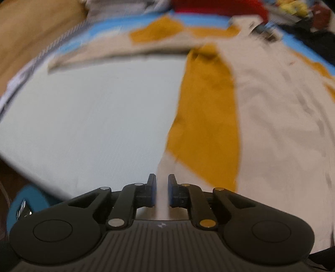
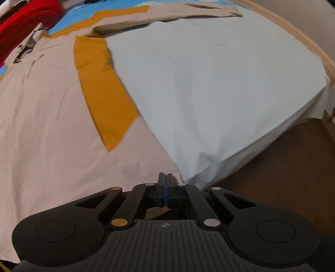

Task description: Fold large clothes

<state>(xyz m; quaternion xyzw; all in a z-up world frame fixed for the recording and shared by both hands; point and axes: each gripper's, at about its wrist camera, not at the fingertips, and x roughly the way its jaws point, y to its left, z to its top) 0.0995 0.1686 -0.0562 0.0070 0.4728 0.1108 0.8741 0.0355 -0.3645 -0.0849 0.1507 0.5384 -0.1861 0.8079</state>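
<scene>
- Lying flat on a pale sheet on the bed is a big beige jacket with yellow-orange panels.
- One long sleeve sticks straight out to the side, far from both grippers.
- A red cloth sits past the collar end, near a blue cover.
- Two grippers are at the bottom edge of the jacket, the end near the person.
- The left gripper has its two fingers a little apart. A thin strip of beige cloth runs between the blue pads. The left picture is blurry, so I cannot tell if the pads are pinching the cloth or just sitting around it.
- The right gripper has its fingers pressed tight together. It sits right at the jacket's bottom corner, by the edge of the bed. No cloth shows between the fingers, so I cannot tell if it holds the hem.
- My guess is that the job is near its start. The jacket looks spread out and not folded at all yet.
- The step now looks like taking hold of the bottom hem, one gripper at each spot.
- Next, both grippers need a firm pinch on the cloth.
- Then they should lift together and carry the hem up toward the collar, keeping it level so the fold comes out straight.
- That sleeve may need tucking in too.
</scene>
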